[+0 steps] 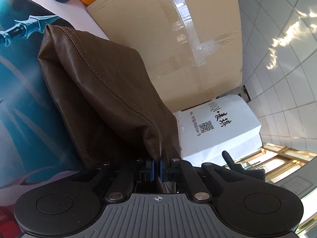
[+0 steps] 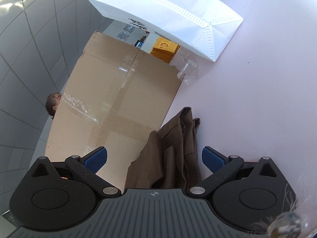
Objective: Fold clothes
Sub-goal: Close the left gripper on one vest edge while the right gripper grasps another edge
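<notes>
A brown leather-like garment (image 1: 103,91) with a stitched seam stretches from my left gripper (image 1: 157,168) up and to the left over a teal printed mat (image 1: 21,99). That gripper is shut, its blue pads pinching a corner of the garment. In the right wrist view the same brown garment (image 2: 174,150) lies bunched on the pale pink table (image 2: 257,99), running between the fingers of my right gripper (image 2: 154,158). The right gripper is open, its blue pads (image 2: 95,158) wide apart on either side of the cloth, not touching it.
A large taped cardboard box (image 1: 168,39) stands just behind the garment, seen also as the cardboard box (image 2: 115,103). A white paper bag (image 1: 218,125) lies beside it, the white bag (image 2: 168,15). Clear plastic wrap (image 2: 188,71) lies near the box. A person's head (image 2: 52,105) shows behind the box.
</notes>
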`<state>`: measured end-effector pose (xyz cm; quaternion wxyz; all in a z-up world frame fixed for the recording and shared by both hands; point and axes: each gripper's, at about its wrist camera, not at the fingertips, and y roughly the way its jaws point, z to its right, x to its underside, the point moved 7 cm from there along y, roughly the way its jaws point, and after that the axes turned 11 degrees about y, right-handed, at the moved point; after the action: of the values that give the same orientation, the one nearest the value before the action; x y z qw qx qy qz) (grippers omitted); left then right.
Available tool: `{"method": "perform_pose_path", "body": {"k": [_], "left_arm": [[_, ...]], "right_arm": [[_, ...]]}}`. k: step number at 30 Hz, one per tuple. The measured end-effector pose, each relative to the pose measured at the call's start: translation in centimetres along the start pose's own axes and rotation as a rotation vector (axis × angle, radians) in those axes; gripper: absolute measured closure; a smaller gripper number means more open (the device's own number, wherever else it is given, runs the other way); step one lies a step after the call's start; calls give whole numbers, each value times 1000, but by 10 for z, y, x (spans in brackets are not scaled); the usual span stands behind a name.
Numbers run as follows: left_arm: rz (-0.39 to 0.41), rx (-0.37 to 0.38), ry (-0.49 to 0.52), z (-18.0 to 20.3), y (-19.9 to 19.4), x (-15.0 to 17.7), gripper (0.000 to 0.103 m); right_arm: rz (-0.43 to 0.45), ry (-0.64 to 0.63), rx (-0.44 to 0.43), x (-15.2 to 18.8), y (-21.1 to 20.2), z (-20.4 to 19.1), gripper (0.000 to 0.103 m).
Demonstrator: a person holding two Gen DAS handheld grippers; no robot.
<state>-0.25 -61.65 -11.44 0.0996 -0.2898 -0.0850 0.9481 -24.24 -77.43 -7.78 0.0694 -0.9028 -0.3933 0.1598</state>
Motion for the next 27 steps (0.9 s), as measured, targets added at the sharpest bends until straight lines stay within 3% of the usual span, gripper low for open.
{"method": "perform_pose_path", "body": {"k": [4,7,9,10,12,13,15,17,20,27], "left_arm": [[176,63,36,7,-34,-28,100],[248,86,22,0,-49,-43,100],[248,77,14,-6,-47,-48,100],[241,62,4,-11,-44,-48,100],[230,42,-29,-20,-42,-47,100],[233,33,-37,-23,-44,-48,101],[251,22,-30,-24,-50,-49,101],[275,21,-15,-22,-60,-51,101],[324,33,20,-11,-80,-54,101],[480,39,126,22,-155,-65,101]], "right_arm": [[-13,-102,102,6,28,-5,2],[-32,-182,176,11,49,-8,5],[-45,-236,226,15,62,-11,33],[-51,-263,251,17,69,-12,38],[-63,-317,300,20,83,-15,62],[-82,-330,305,24,85,-16,66],[-134,-333,278,38,83,-19,87],[-160,-344,232,52,77,-29,91],[-143,-394,120,67,54,-58,93],[-225,-305,-124,95,10,-111,93]]}}
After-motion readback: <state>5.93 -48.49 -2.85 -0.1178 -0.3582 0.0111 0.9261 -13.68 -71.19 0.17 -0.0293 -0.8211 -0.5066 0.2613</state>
